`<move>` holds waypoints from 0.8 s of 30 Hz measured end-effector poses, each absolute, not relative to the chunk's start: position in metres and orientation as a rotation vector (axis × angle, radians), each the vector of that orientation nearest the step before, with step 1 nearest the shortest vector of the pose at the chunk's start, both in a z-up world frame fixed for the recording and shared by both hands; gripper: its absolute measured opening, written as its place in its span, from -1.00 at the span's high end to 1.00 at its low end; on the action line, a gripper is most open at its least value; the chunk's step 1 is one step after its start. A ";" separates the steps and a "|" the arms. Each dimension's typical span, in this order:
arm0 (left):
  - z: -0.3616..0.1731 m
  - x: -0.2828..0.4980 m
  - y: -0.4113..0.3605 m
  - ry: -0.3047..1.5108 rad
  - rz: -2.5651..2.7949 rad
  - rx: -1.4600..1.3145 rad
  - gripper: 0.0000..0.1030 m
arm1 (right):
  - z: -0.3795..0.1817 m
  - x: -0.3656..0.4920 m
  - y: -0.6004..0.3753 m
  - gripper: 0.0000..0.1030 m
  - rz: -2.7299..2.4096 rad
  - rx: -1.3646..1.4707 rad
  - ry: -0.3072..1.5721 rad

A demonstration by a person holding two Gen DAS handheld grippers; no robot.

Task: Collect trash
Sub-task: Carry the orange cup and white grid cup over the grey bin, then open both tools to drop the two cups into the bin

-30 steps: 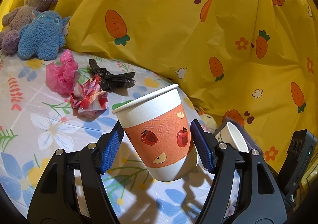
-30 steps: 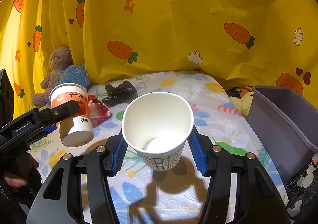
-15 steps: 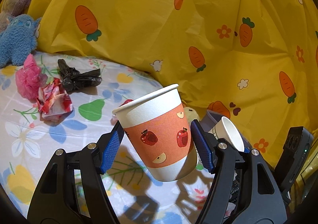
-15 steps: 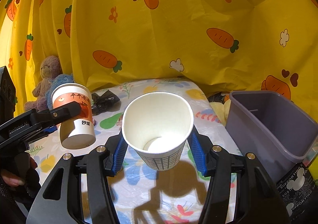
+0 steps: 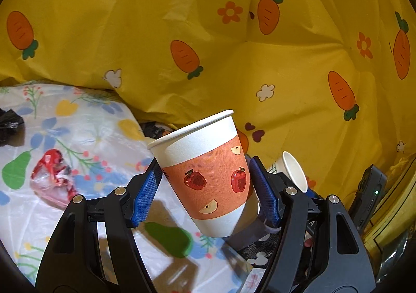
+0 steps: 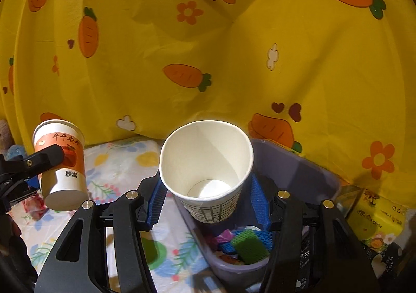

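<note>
Yellow cloth printed with carrots (image 5: 234, 64) hangs behind everything, and below it lies a worktop (image 5: 85, 121) under a white plastic cover with flowers and pears.

On the left wrist view, the left tongs (image 5: 205, 196) grip an orange paper cup with apples (image 5: 208, 176), their blue pads (image 5: 145, 195) pressed to both sides of it; the cup tilts, mouth toward 11 o'clock, and hangs clear of the worktop. At 9 o'clock from the cup a crumpled red-and-white wrapper (image 5: 53, 181) lies on the cover. Farther out at 9 o'clock, at the frame edge, sits a scrap of black plastic (image 5: 9, 124). At 3 o'clock, just past the right-hand finger, the white cup's mouth shows side-on.

On the right wrist view, the right tongs (image 6: 208, 204) hold a white paper cup with a grid print (image 6: 208, 170), pads against its sides, open mouth facing the camera and empty inside. Directly below and behind it stands a grey plastic bin (image 6: 306, 176), set against the worktop's edge; the cup hangs over the bin's near part. Inside the bin lie a green mesh piece (image 6: 248, 245), blue netting and other coloured scraps. At 9 o'clock the orange cup hangs in the other tongs, over the worktop and not over the bin. At 4 o'clock, beside the bin, is a yellow tissue pack (image 6: 377, 220).
</note>
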State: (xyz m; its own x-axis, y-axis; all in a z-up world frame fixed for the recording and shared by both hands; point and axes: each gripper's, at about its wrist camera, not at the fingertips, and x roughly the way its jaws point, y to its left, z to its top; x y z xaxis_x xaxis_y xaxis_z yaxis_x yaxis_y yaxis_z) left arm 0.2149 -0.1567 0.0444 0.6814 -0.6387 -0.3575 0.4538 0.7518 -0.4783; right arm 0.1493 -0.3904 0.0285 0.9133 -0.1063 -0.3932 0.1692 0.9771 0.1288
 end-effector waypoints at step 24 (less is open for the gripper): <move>0.009 0.276 -0.276 0.679 -0.764 -0.289 -0.32 | -0.023 0.170 -0.430 -0.11 -0.218 0.189 0.529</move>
